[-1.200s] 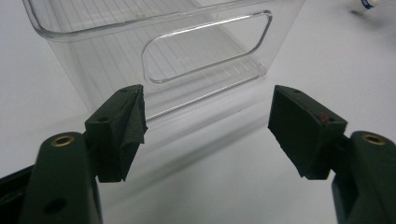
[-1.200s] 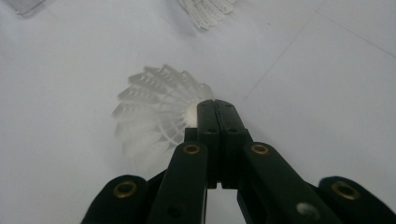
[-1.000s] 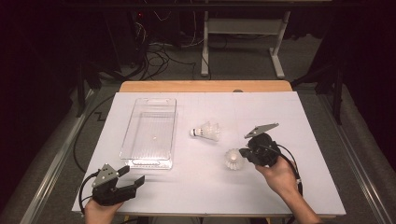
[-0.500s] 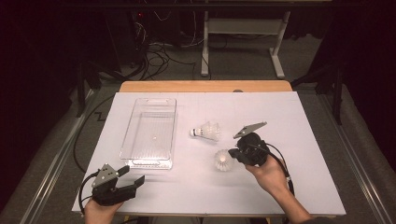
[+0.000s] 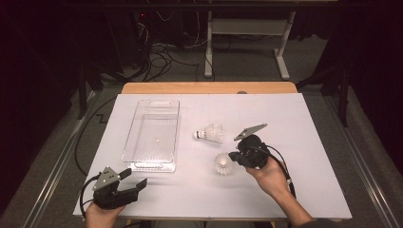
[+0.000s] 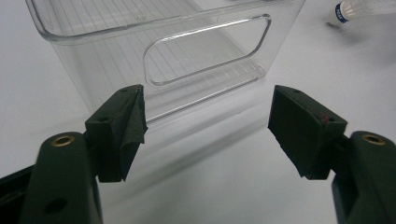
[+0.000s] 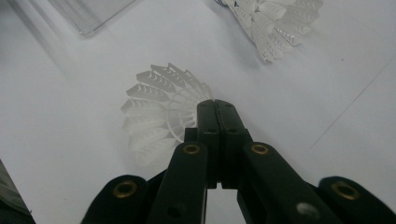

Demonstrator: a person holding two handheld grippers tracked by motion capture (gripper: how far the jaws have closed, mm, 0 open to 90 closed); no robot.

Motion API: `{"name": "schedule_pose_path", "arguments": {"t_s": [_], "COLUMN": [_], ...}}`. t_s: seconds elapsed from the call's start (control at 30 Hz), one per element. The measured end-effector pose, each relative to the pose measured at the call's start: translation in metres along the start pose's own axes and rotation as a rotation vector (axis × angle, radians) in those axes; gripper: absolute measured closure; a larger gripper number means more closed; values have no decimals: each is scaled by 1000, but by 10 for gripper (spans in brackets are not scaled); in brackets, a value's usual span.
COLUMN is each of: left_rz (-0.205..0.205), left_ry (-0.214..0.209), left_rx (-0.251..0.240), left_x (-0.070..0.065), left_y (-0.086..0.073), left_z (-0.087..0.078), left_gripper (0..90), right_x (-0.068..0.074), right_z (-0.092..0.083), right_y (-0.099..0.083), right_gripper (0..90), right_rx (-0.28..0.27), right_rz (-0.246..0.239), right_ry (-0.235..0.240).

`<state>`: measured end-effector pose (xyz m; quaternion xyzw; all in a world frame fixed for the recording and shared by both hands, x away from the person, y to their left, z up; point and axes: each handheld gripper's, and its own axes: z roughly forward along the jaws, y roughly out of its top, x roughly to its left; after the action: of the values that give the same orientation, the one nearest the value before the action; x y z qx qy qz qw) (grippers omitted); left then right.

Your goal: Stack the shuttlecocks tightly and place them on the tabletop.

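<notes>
While the left tongs (image 5: 138,184) wait released by the clear bin (image 5: 153,134), the right tongs (image 7: 215,109), clenched on the nearer shuttlecock's (image 7: 161,112) feathers, likely must lift it binward.

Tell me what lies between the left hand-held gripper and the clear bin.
Nothing: in the left gripper view, bare white table separates the open left hand-held gripper from the clear bin.

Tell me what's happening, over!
Right gripper shut on near shuttlecock's skirt edge. Left gripper open, facing clear bin. Second shuttlecock lies apart. Path clear.
</notes>
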<state>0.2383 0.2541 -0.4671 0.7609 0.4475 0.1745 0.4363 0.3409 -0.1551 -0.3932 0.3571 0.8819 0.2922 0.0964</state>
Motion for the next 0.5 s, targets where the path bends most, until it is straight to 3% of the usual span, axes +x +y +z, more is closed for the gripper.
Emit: {"name": "schedule_pose_path", "arguments": {"t_s": [0.5], "left_rz": [0], "left_ry": [0], "left_rx": [3], "left_x": [0], "left_y": [0], "left_z": [1], "left_gripper": [289], "right_x": [-15], "right_z": [0], "right_y": [-11], "right_gripper": [900], "right_rx": [-2], "right_rz": [47], "right_ry": [-21]}}
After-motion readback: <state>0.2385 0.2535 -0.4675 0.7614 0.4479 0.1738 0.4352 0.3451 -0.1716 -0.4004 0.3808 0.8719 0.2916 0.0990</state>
